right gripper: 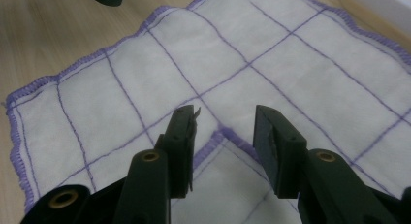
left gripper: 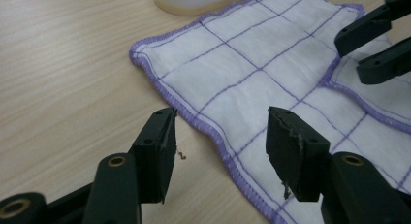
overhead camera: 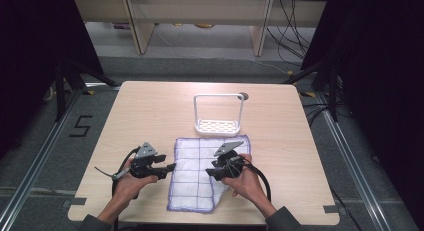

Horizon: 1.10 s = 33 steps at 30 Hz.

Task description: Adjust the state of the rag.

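Work in hand looks like folding the white dishcloth with purple grid lines (overhead camera: 200, 171), which lies flat on the wooden table (overhead camera: 150, 111), near the person's edge, just in front of the white sink caddy (overhead camera: 218, 116).

Left gripper (overhead camera: 167, 168): jaws spread, holding nothing, hanging over the cloth's left hem. In the left gripper view the purple overlock edge (left gripper: 203, 122) runs between the two jaws, with bare table under the left one.

Right gripper (overhead camera: 212, 172): jaws spread, empty, over the cloth's right side. In the right gripper view a folded-over corner (right gripper: 220, 136) sits right between the jaws, so one flap already lies doubled on the layer beneath.

Risks from here, as judgement:
- The right gripper closes too deep and takes both layers at the folded corner. Lifting then drags the whole cloth instead of the flap.
- It closes too shallow and catches only hem stitching. Thin cotton slips out mid-lift and the fold collapses.
- The left gripper straddles the hem with one jaw over the table. If it comes down flat it pushes the edge and bunches it rather than getting under it. The hem is already wavy there.
- The two grippers sit near each other over the cloth. Uneven pulls would skew the cloth, and the grid lines would stop lining up.
- The cloth's far edge lies just beside the caddy base, touching or nearly so. A forward drag could ride the cloth up on it or nudge the caddy.
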Available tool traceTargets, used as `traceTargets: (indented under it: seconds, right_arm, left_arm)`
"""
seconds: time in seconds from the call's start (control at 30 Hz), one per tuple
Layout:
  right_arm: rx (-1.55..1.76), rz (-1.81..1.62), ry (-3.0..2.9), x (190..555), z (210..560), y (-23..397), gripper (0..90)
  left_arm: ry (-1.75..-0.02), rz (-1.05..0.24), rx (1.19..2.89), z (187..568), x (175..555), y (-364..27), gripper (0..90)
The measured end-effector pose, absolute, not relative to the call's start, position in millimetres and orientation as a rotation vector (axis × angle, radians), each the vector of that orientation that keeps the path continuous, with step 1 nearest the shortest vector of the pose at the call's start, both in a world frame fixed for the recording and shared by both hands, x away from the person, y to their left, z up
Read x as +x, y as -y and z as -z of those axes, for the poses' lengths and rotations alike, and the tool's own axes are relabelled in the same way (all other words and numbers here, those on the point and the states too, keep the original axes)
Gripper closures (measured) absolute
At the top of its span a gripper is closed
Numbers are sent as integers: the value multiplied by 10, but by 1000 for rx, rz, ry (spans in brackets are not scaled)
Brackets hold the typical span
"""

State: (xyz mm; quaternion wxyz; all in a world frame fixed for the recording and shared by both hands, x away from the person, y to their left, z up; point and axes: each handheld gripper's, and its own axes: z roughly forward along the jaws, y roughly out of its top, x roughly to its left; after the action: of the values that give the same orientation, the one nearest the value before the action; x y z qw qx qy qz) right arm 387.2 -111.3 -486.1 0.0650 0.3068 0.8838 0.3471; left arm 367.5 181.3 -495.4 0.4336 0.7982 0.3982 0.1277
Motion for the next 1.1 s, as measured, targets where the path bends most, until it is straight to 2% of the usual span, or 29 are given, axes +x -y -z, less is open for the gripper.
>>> traceTargets:
  seconds: [0.03, 0.1, 0.13, 0.2, 0.23, 0.27, 0.63, 0.67, 0.7, 0.73, 0.8, 1.0, 1.1]
  right_arm:
    - [929, -1058, -2679, 3871, 4881, 1081, 609]
    - [906, -1017, -2698, 3881, 4935, 1025, 699]
    - [906, -1017, -2698, 3881, 4935, 1025, 699]
    - [861, -973, -2715, 3903, 4984, 1016, 832]
    - [861, -973, -2715, 3903, 4984, 1016, 832]
    - [846, -965, -2723, 3899, 4973, 1048, 895]
    - [865, -1046, -2678, 3760, 4721, 1250, 899]
    - [898, -1090, -2632, 3786, 4738, 1256, 834]
    - [898, -1090, -2632, 3786, 4738, 1256, 834]
    - [931, -1049, -2638, 3828, 4789, 1218, 743]
    - [917, -1025, -2668, 3873, 4836, 1183, 708]
    - [911, -978, -2678, 3949, 4959, 1033, 659]
    - [941, -938, -2705, 3954, 4994, 1033, 664]
  left_arm:
    - [-993, -320, 1980, 4963, 3650, -1819, 440]
    - [-990, -311, 1987, 4977, 3611, -1831, 433]
    - [-994, -313, 1974, 4989, 3591, -1822, 433]
    - [-996, -302, 1977, 5004, 3551, -1827, 422]
    - [-996, -302, 1977, 5004, 3551, -1827, 421]
    - [-984, -302, 1995, 5002, 3536, -1846, 421]
    - [-984, -287, 1980, 5038, 3429, -1809, 420]
    - [-981, -283, 1981, 5046, 3425, -1797, 418]
    - [-981, -283, 1981, 5046, 3425, -1797, 417]
    - [-975, -283, 1986, 5043, 3421, -1794, 417]
    - [-972, -280, 1987, 5037, 3413, -1793, 416]
    - [-963, -278, 2012, 5041, 3417, -1808, 414]
    - [-961, -277, 2010, 5041, 3416, -1804, 414]
